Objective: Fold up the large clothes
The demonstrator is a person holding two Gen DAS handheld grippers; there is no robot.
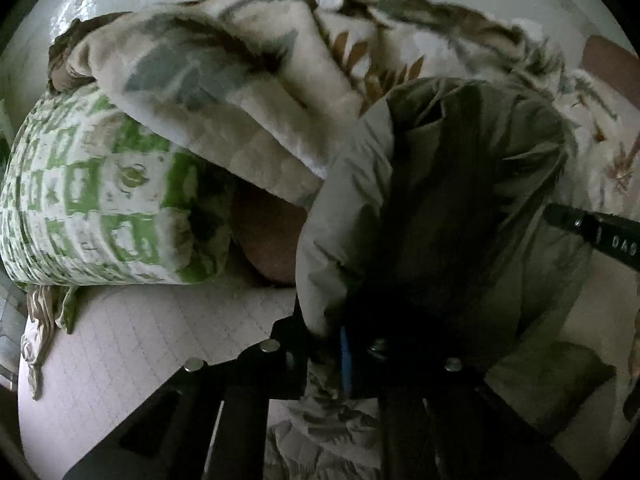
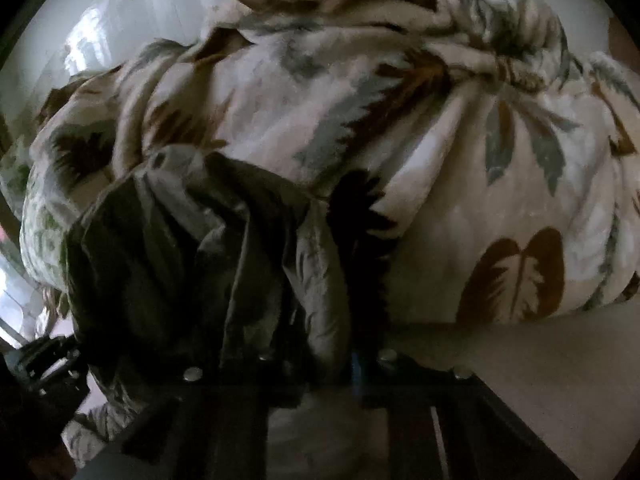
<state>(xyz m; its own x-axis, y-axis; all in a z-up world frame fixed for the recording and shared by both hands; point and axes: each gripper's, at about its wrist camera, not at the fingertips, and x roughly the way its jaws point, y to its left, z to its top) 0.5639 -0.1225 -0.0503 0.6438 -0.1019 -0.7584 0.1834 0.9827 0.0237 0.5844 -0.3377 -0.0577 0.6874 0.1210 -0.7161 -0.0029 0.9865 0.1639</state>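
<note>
Over the bed, both the left tongs and right tongs are gripping the grey-green jacket beside a leaf-print blanket.

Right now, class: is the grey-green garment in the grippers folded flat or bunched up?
Bunched up. The grey-green garment hangs in deep creases, pinched in the left gripper and the right gripper.

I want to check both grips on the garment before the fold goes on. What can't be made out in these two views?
- Left wrist view: left gripper fingertips, buried in the grey-green garment.
- Right wrist view: right gripper fingertips, lost in dark folds of that garment.
- Both views: the garment's outline, bunched and cut off by the frame.
- Right wrist view: leaf-print blanket, blurred.
</note>
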